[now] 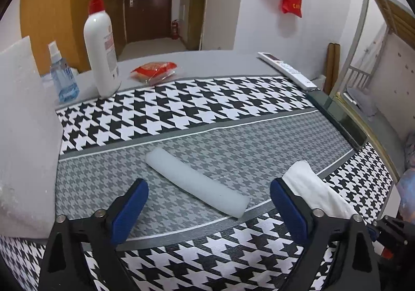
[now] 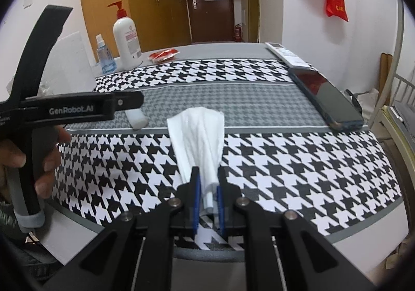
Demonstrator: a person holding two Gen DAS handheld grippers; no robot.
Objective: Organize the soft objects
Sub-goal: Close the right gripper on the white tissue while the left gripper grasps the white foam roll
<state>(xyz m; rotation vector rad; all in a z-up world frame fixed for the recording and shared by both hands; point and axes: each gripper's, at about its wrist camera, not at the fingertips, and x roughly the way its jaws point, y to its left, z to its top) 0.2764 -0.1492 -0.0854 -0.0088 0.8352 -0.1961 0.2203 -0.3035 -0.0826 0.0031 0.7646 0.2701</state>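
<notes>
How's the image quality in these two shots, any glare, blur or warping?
Left wrist view: strong fisheye bending of the tablecloth stripes, dark corner vignetting, foam strip sharp. Right wrist view: same warping, reddish glare on the phone screen, the other gripper's handle slightly soft at the left edge, tissue crisp.

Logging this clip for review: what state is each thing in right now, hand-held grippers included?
left hand-held gripper: open, jaws either side of the foam strip, not touching it.
right hand-held gripper: shut on the white cloth.
white cloth: bunched at the pinch, fanned out ahead.
foam strip: lying flat on the tablecloth.
pump bottle: upright.
spray bottle: upright.
phone: flat, screen dark.
</notes>
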